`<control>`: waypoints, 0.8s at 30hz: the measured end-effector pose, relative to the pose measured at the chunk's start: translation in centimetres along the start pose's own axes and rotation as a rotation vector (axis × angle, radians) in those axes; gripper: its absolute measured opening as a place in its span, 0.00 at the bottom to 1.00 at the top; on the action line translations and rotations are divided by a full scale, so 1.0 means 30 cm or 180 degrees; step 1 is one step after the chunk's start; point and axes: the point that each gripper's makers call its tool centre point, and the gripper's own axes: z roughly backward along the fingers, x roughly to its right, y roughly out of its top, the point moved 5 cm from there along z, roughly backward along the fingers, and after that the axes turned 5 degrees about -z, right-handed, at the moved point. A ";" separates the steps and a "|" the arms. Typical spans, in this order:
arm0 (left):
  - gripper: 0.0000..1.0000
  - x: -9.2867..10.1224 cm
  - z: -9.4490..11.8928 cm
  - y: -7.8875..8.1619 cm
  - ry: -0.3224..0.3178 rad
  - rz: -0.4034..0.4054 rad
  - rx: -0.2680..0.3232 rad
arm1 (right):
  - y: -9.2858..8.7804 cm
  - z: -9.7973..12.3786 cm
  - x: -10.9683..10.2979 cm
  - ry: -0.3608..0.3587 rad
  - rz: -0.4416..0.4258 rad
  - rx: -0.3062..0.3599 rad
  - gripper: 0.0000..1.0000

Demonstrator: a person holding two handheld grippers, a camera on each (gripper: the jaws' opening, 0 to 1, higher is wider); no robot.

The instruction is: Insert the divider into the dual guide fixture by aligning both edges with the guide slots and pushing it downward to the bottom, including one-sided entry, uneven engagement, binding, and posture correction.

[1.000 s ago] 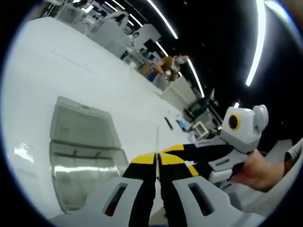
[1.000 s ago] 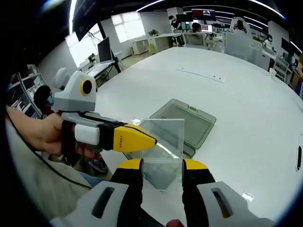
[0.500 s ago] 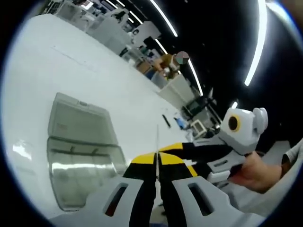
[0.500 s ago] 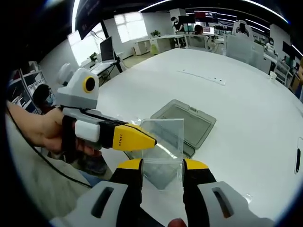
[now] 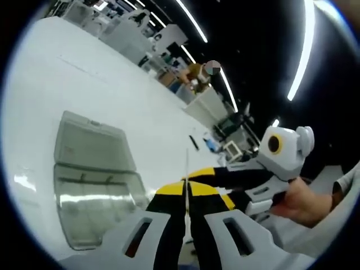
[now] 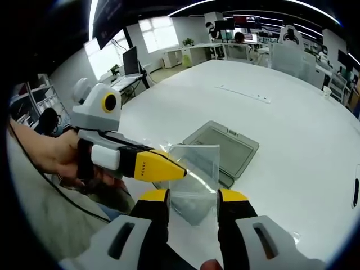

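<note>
I've got the divider (image 6: pixel 194 177) — a clear plastic sheet — up in the air, well above the table (image 6: pixel 292 140), not in the fixture yet. In the right gripper view it's face-on, standing between my right gripper (image 6: pixel 193 198) jaws, which sit spread either side of its lower part; looks like they touch the edges but I can't tell if they're bearing on it. The left gripper (image 6: pixel 169 169) comes in from the left w/ its yellow tips pressed onto the sheet's left edge — in the left gripper view that's the thin line edge-on (image 5: pixel 186 169) between jaws closed right up on it. The fixture (image 6: pixel 222 149), a grey-clear tray-like box, lies on the table beyond and below the sheet. So I reckon we're at the carry/align step, pre-entry. Next move, imo: bring the sheet down over the fixture, square it so both edges meet the guide slots together, then push straight down; any tilt and one side goes in first and binds.
</note>
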 end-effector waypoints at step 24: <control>0.00 -0.009 0.005 0.016 -0.0095 0.0073 0.0015 | -0.008 0.012 -0.003 0.0216 -0.0179 0.0081 0.27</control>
